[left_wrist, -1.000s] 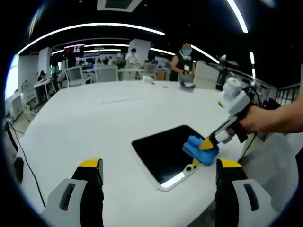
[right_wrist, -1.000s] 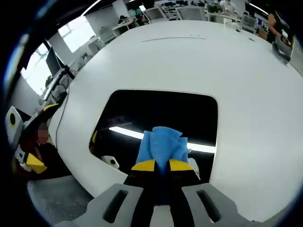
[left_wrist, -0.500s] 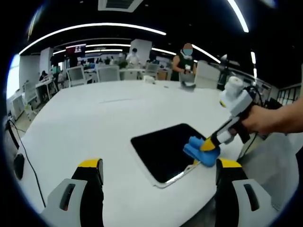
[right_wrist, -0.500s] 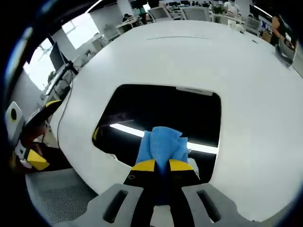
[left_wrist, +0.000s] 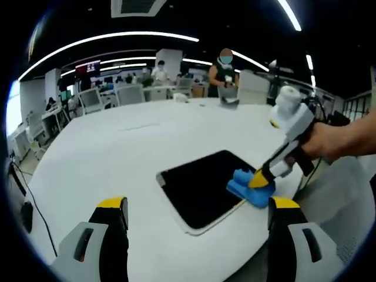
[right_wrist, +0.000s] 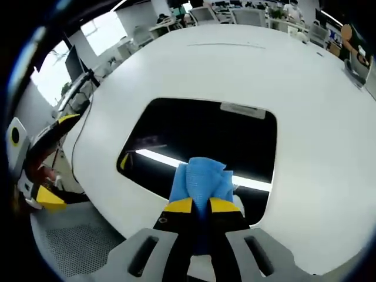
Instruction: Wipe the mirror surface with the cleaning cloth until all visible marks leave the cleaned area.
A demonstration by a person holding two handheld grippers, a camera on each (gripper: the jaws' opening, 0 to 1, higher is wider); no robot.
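On the white table [left_wrist: 106, 158] in front of me the mirror [left_wrist: 200, 188] lies flat, a dark rounded rectangle near the table's edge, and my right gripper [right_wrist: 200, 205] has its jaws clamped on the folded blue cleaning cloth [right_wrist: 202, 179], which sits on the mirror at the rim closest to that gripper. My left gripper [left_wrist: 194, 205] hangs back above the table with its jaws wide apart and nothing between them — it touches neither mirror nor cloth.

I judge I am in the middle of the wiping itself. The glass reflects ceiling lights as bright strips, so I cannot tell from either view whether marks remain; a small pale patch shows at the far rim in the right gripper view, possibly a label or a reflection.

To wipe well I should keep the cloth pressed flat so fabric, not the jaw tips, meets the glass, and sweep in overlapping passes from this rim toward the far one. The mirror lies loose near the table's edge — too hard a push could slide it, so steady, light pressure
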